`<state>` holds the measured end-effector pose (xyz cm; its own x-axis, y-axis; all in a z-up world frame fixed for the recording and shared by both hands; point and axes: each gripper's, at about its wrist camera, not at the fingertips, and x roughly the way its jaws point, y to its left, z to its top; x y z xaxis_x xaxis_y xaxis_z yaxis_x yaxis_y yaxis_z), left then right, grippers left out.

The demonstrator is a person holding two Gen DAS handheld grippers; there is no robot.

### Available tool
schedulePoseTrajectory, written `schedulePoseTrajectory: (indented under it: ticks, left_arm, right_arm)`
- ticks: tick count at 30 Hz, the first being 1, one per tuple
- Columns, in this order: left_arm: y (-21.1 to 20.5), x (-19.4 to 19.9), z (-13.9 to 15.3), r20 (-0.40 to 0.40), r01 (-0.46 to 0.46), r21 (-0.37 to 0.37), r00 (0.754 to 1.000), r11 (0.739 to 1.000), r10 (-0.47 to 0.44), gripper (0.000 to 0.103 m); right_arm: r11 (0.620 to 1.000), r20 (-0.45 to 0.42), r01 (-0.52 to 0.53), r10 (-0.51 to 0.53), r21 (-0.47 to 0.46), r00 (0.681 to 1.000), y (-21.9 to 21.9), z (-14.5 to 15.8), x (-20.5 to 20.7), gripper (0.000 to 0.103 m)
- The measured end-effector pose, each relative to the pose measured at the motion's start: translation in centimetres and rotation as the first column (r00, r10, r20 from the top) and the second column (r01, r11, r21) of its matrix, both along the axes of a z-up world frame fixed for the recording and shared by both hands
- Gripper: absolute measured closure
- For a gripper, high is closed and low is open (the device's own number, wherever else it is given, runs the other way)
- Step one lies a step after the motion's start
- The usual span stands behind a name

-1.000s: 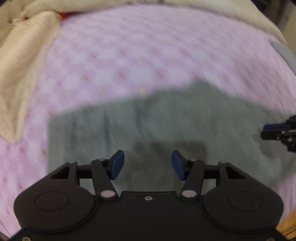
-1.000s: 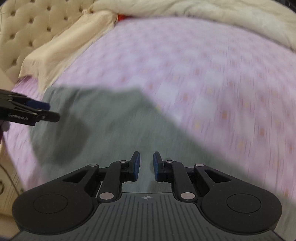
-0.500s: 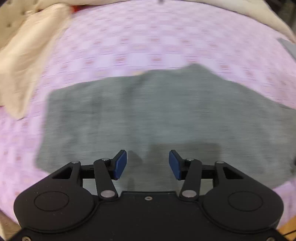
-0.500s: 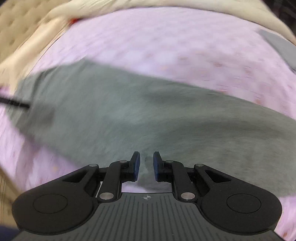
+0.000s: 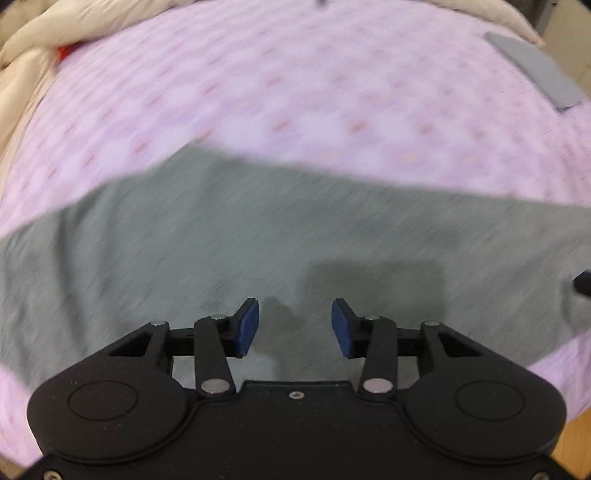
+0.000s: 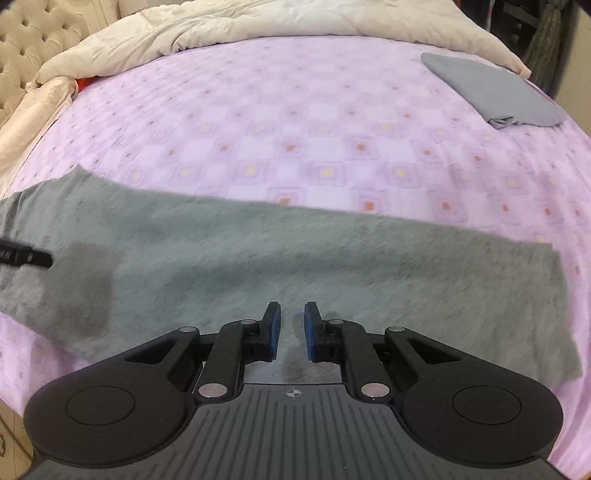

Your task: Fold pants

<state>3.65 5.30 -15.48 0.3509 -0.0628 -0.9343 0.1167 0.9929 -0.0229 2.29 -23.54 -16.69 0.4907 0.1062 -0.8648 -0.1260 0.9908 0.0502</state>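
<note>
Shifted sideways along pants (image 6: 280, 258), flat across bed (image 6: 295, 122). Left gripper (image 5: 295, 328) closing, empty; right gripper (image 6: 292, 329) closing, narrow gap, empty. Risk: single-layer pinch, skewed fold.

left wrist view motion-blurred; pants (image 5: 229, 236) cut off at left and right edges, left end unseen.

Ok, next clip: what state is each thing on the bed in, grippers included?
Grey pants: lying flat as a long strip across the bedsheet, held by neither gripper.
Left gripper: above the pants, fingers closing, nothing between them.
Right gripper: above the pants, fingers closing to a narrow gap, nothing between them.
Folded grey garment: lying near the far right corner.
Cream duvet: bunched along the far edge.
</note>
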Motion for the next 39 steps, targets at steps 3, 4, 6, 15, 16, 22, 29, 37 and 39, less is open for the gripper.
schedulePoseTrajectory:
  ticks: [3, 4, 6, 15, 16, 22, 29, 37, 39]
  left_arm:
    - [-3.1, 2.8, -0.3, 0.013, 0.064, -0.041, 0.998, 0.997, -0.063, 0.052]
    - [-4.3, 3.6, -0.7, 0.006, 0.098, -0.052, 0.995, 0.994, -0.097, 0.052]
    - [-5.2, 4.8, -2.3, -0.021, 0.180, -0.052, 0.983, 0.982, -0.182, 0.051]
    - [-2.7, 10.5, -3.9, -0.002, -0.043, -0.023, 0.999, 0.999, 0.043, 0.046]
    - [-2.0, 10.4, -3.4, 0.007, -0.062, -0.026, 0.998, 0.998, 0.062, 0.047]
    - [2.2, 7.7, -2.1, 0.003, -0.126, -0.020, 0.992, 0.992, 0.126, 0.047]
    - [4.3, 4.5, -3.0, -0.045, -0.160, 0.006, 0.986, 0.987, 0.161, 0.047]
    - [3.8, 3.0, -4.0, -0.071, -0.161, -0.014, 0.985, 0.987, 0.160, 0.047]
    - [3.0, 2.5, -3.4, -0.072, -0.143, -0.014, 0.987, 0.990, 0.142, 0.047]
  right_arm:
    - [1.000, -0.004, -0.017, 0.017, -0.005, 1.000, -1.3, -0.2, 0.9, 0.089]
    - [1.000, -0.002, -0.024, 0.024, -0.002, 1.000, -1.8, -0.1, 1.0, 0.089]
    - [0.999, 0.001, -0.038, 0.038, 0.008, 0.999, -2.7, -0.1, 1.3, 0.089]
    - [0.947, 0.060, -0.322, 0.320, 0.018, 0.946, 0.0, 0.8, 3.9, 0.088]
    - [0.929, 0.068, -0.370, 0.368, 0.011, 0.927, 1.0, 0.7, 4.6, 0.088]
    - [0.805, 0.096, -0.591, 0.593, -0.046, 0.800, 6.9, -0.7, 8.0, 0.087]
    - [0.648, 0.008, -0.743, 0.754, -0.169, 0.656, 11.2, -4.0, 9.8, 0.086]
    - [0.636, -0.003, -0.736, 0.756, -0.232, 0.654, 12.4, -4.3, 10.8, 0.101]
    - [0.662, -0.017, -0.718, 0.732, -0.217, 0.681, 12.6, -4.9, 11.2, 0.101]
